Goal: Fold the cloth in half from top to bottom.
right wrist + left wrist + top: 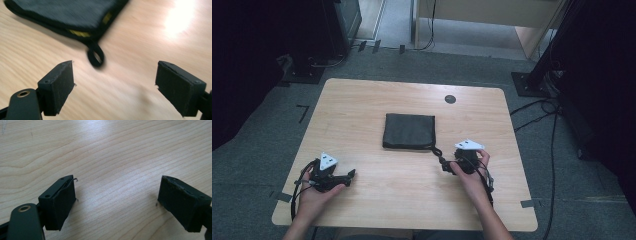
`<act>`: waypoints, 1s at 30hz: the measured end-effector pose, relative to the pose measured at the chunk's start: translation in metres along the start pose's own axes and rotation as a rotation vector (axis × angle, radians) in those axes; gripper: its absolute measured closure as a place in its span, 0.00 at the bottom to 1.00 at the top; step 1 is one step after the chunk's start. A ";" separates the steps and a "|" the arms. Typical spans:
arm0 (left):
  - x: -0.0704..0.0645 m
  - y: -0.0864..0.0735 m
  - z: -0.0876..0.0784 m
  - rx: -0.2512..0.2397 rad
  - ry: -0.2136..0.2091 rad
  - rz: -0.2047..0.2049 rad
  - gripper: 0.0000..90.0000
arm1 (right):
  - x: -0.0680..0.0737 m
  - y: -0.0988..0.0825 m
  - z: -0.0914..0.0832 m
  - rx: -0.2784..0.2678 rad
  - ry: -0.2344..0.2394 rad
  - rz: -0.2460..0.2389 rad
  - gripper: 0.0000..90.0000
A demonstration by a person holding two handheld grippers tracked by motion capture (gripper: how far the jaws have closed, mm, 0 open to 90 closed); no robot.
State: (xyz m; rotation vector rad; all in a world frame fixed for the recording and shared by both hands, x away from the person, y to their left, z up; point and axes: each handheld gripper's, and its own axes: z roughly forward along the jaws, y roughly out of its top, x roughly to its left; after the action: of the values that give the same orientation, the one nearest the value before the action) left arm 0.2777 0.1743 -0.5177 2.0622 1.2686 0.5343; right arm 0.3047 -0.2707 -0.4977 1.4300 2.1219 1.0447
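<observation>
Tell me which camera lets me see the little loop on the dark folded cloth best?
The right gripper view: the loop hangs close up off the cloth's corner, just beyond the open jaws. The high view shows the whole folded cloth, but its loop is tiny there. The left gripper view looks at bare wooden table.

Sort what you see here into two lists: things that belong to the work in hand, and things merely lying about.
In use:
- folded dark cloth with hanging loop
- right claw, open beside the loop
- left claw, open over bare wood

Lying about:
- round dark disc in the table
- floor cables
</observation>
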 end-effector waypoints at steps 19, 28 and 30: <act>0.000 0.000 0.000 0.000 0.000 0.002 0.16 | -0.055 -0.059 -0.050 0.044 -0.109 0.096 0.16; 0.000 0.000 0.000 0.000 0.000 0.000 0.16 | -0.068 -0.072 -0.066 0.069 -0.144 0.108 0.16; 0.000 0.000 0.000 0.000 0.000 0.000 0.16 | -0.069 -0.076 -0.068 0.076 -0.148 0.113 0.16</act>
State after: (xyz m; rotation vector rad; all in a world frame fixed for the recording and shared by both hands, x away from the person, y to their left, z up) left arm 0.2777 0.1743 -0.5177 2.0624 1.2686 0.5349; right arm 0.2413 -0.3742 -0.5168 1.6266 2.0152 0.8761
